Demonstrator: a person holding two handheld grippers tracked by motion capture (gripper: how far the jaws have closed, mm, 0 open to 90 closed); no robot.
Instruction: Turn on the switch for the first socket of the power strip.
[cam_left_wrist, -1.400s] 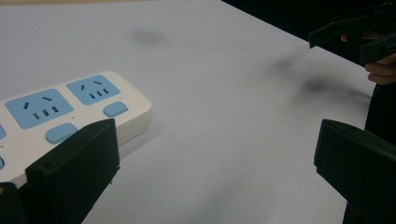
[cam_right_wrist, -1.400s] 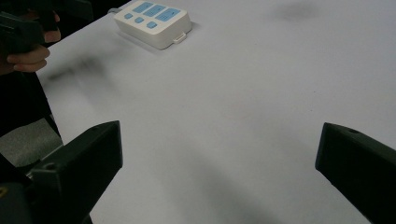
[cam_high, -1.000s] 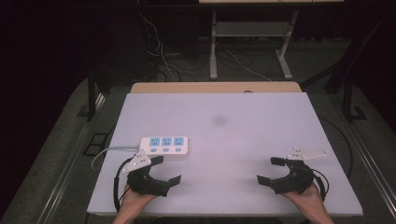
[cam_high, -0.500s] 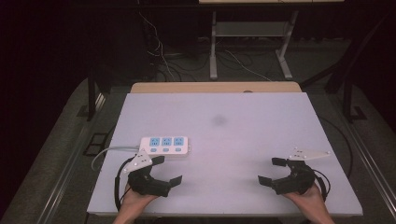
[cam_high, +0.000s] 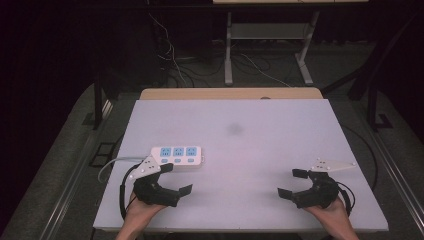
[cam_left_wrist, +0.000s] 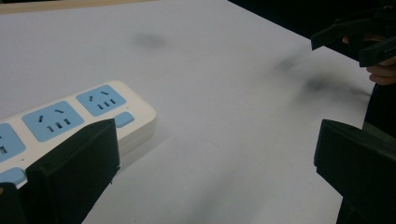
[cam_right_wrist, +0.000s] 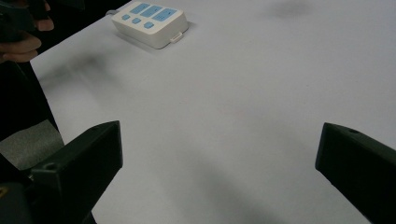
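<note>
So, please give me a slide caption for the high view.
Two open hand-held grippers, left gripper and right gripper, rest near a white power strip.

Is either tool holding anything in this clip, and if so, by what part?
Nothing is held. The left tool and right tool are both open with nothing between the jaws; the power strip lies untouched on the table.

Lighting: white table (cam_high: 260, 150) evenly and brightly lit from above; surroundings fall to near black. Shadows: soft, faint smudges under both grippers. Glare: none, though the tabletop carries a slight pink-violet cast. Focus: high view soft; gripper views blur the near black jaws and far edges.
</note>
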